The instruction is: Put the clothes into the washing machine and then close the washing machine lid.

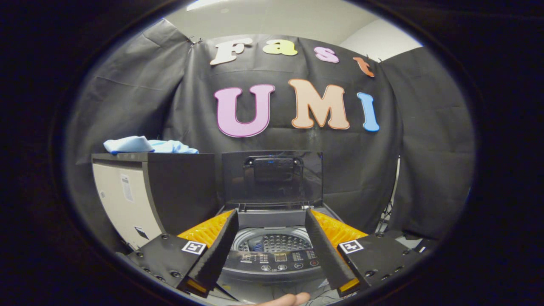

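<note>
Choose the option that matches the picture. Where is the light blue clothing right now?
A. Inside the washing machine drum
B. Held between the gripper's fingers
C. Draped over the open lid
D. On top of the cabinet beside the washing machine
D: the light blue clothing lies on the cabinet beside the washing machine, while the gripper is open and holds nothing.

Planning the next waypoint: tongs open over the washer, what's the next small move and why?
Probably swing the tongs up and left toward the blue clothes on the cabinet. The tongs are open and hold nothing, the washing machine lid stands upright, and the drum looks empty.
</note>
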Action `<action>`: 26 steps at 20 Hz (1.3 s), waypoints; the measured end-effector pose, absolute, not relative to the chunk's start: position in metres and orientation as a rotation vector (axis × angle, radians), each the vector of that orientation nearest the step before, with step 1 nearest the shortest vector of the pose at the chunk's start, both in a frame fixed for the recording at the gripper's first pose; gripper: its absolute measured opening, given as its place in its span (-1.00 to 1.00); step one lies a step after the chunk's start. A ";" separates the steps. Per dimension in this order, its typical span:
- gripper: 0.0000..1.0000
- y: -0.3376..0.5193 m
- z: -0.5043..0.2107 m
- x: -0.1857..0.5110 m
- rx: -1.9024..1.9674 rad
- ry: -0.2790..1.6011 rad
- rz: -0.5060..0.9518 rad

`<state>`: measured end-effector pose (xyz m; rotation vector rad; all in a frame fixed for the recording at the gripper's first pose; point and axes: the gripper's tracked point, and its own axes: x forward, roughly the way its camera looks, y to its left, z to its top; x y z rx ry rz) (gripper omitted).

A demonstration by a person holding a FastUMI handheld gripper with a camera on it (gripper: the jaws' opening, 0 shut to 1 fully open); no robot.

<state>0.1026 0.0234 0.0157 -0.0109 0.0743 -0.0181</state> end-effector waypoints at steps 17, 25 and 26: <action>0.95 0.168 0.119 0.099 -0.052 0.036 0.061; 0.95 0.212 0.148 0.106 -0.056 0.039 0.078; 0.95 0.218 0.151 0.109 -0.055 0.040 0.083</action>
